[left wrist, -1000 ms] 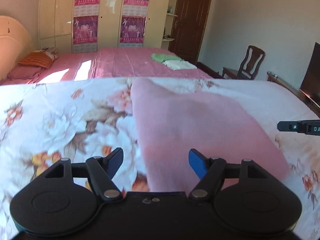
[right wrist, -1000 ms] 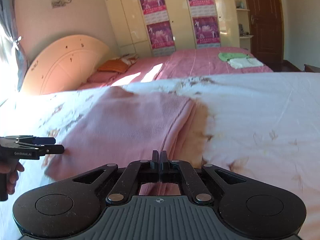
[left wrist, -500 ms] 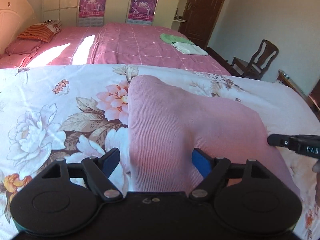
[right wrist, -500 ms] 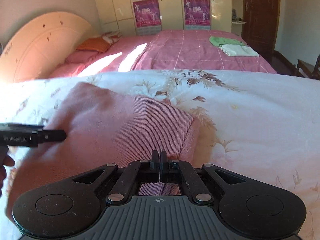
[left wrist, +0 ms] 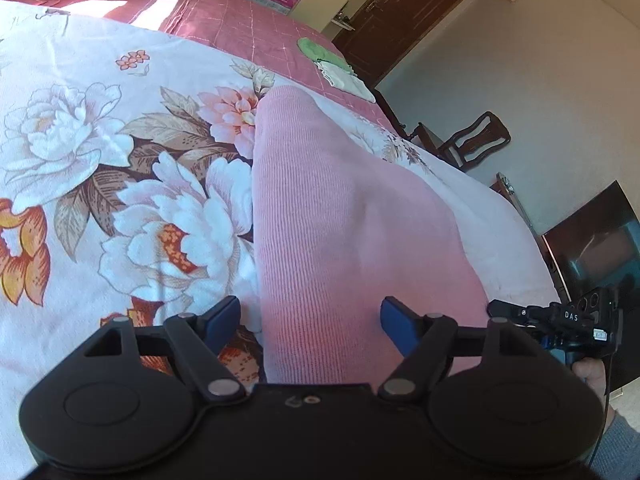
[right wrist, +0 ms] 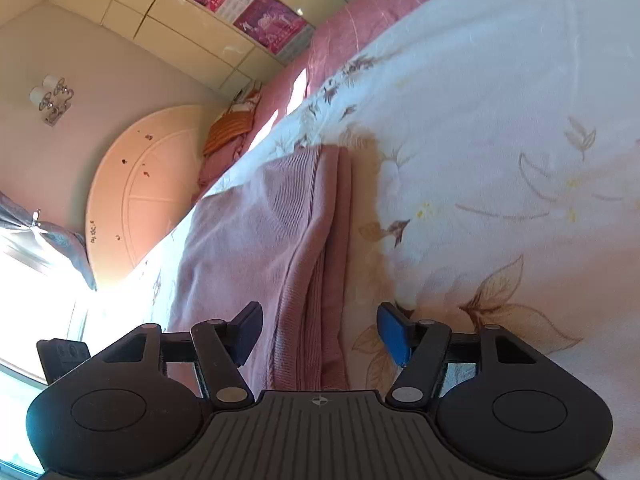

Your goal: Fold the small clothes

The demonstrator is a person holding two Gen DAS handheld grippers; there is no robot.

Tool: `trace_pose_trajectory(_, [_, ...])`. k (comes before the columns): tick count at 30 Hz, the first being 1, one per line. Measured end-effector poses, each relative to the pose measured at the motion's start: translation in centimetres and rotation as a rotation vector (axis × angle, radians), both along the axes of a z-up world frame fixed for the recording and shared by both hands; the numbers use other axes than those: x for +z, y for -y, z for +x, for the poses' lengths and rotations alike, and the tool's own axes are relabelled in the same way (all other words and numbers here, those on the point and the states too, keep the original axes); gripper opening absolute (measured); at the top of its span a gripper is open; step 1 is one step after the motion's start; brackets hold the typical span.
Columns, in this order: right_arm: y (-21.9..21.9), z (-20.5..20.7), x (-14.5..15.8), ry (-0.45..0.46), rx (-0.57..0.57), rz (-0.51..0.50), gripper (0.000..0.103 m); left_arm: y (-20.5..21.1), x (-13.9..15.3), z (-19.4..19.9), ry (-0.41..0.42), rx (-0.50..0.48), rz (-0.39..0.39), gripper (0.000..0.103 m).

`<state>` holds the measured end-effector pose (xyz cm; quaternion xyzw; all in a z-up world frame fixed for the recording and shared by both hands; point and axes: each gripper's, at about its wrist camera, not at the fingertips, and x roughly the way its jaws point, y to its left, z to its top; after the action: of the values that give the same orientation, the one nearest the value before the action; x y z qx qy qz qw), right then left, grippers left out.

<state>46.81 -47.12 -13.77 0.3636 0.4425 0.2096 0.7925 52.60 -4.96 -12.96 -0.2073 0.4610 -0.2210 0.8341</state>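
Pink ribbed knit garment [left wrist: 332, 240], already folded, lies mid-frame on the floral bedsheet [left wrist: 100, 168]. Left gripper [left wrist: 310, 316] wide, empty, straddling its near left edge. Right gripper [right wrist: 320, 322], jaws just opened, brackets the layered right edge. Next: close both on the near edges, fold away.

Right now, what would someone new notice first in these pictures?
Probably the pink ribbed garment, folded into a long strip on the floral bedspread, running away from both cameras. The left gripper and the right gripper stand open over its near end; the right gripper's jaws have just been opening, its pads clear of the cloth. Beyond lies a pink bed.
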Motion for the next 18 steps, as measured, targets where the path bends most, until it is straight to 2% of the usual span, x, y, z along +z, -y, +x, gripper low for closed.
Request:
trace_pose_trajectory(3, [-0.7, 0.4, -0.2, -0.001, 0.025, 0.032, 0.063, 0.3, -0.5, 0.5, -0.011, -0.013, 0.004, 0.076])
trace_pose_trajectory(7, [-3.0, 1.6, -0.3, 0.028, 0.091, 0.012, 0.062, 1.0, -0.7, 1.8, -0.008, -0.017, 0.016, 0.076])
trace_pose_trajectory(10, [-4.0, 2.3, -0.4, 0.035, 0.094, -0.003, 0.048, 1.7, -0.5, 2.5, -0.009, -0.017, 0.042, 0.077])
trace_pose_trajectory(13, [-3.8, 2.3, -0.9, 0.024, 0.069, -0.019, 0.028, 2.8, -0.3, 2.7, 0.0, -0.011, 0.095, 0.076])
trace_pose_trajectory(15, [-4.3, 2.1, -0.4, 0.039, 0.074, -0.067, 0.026, 4.1, 0.0, 2.6, 0.02, -0.021, 0.161, 0.074])
trace_pose_trajectory(16, [-5.1, 2.0, 0.0, 0.061, 0.087, -0.132, 0.024, 4.9, 0.2, 2.6, 0.029, -0.031, 0.195, 0.068])
trace_pose_trajectory(17, [-5.8, 1.8, 0.5, 0.079, 0.096, -0.186, 0.024, 5.4, 0.4, 2.6, 0.033, -0.041, 0.207, 0.055])
trace_pose_trajectory(18, [-6.8, 1.6, 1.1, 0.097, 0.104, -0.249, 0.023, 5.8, 0.7, 2.8, 0.034, -0.044, 0.217, 0.053])
